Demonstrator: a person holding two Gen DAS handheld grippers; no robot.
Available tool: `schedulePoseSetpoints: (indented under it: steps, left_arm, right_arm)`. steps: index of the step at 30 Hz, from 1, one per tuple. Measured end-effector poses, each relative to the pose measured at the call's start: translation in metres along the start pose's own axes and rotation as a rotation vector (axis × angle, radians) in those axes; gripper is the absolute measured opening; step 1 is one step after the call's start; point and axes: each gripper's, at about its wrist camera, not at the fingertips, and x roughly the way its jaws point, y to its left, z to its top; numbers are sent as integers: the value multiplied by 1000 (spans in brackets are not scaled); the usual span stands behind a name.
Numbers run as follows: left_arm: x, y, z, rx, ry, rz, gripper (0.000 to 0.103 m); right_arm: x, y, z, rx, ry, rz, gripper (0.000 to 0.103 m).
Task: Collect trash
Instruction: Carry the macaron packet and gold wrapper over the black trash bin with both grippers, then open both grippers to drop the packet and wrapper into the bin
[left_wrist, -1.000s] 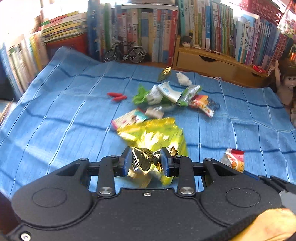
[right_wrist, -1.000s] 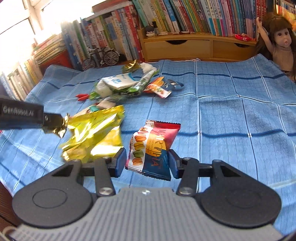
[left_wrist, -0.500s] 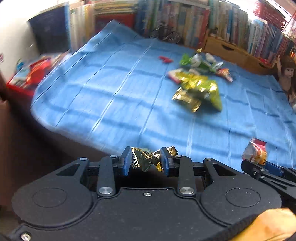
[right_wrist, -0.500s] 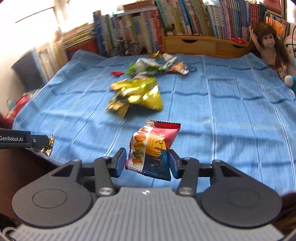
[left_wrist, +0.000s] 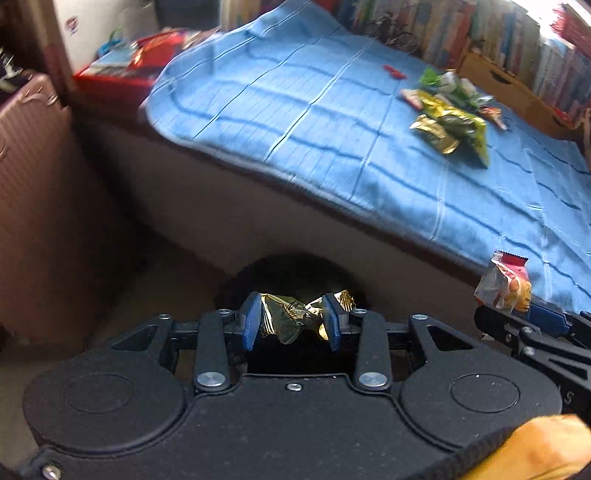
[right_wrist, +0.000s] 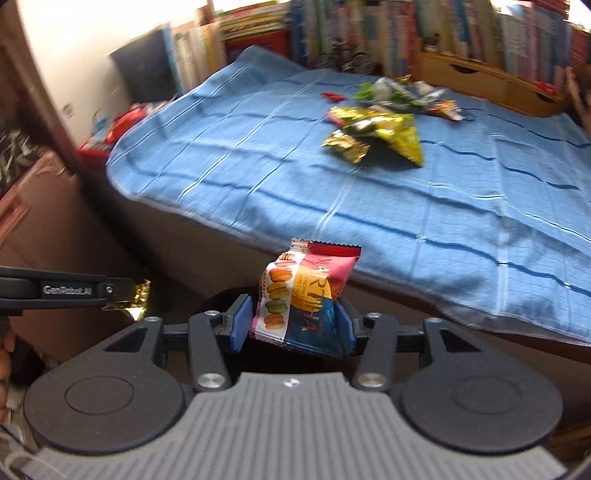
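Note:
My left gripper (left_wrist: 291, 319) is shut on a crumpled gold foil wrapper (left_wrist: 295, 317), held over a dark round bin opening (left_wrist: 291, 273) on the floor below the bed edge. My right gripper (right_wrist: 291, 325) is shut on a macaron snack packet (right_wrist: 304, 295), also off the bed's near edge; that packet (left_wrist: 504, 286) shows at the right of the left wrist view. The left gripper with its gold wrapper (right_wrist: 129, 297) shows at the left of the right wrist view. On the blue bedspread (right_wrist: 295, 166) lie yellow-gold bags (right_wrist: 376, 134) and a pile of smaller wrappers (right_wrist: 402, 92).
Bookshelves (right_wrist: 369, 33) and a wooden drawer unit (right_wrist: 480, 77) line the far side of the bed. A pinkish-brown cabinet (left_wrist: 40, 192) stands at the left. Red and blue boxes (left_wrist: 136, 62) lie beside the bed's left corner. A small red item (left_wrist: 393, 72) rests on the spread.
Both grippers have pulled back from the bed and lowered past its near edge, each still holding its wrapper. The dark bin has come into view under the left gripper.

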Motion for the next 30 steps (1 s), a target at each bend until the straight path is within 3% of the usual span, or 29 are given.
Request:
schedulePoseSetpoints:
  steps: [15,30]
  left_arm:
    - [46,14,-3,-88,88,39,35]
    - [82,21,6,-114,133,44,36]
  right_arm:
    - [41,25,-17,-171,107,86,54]
    - [75,27,-8,-199,153,98,56]
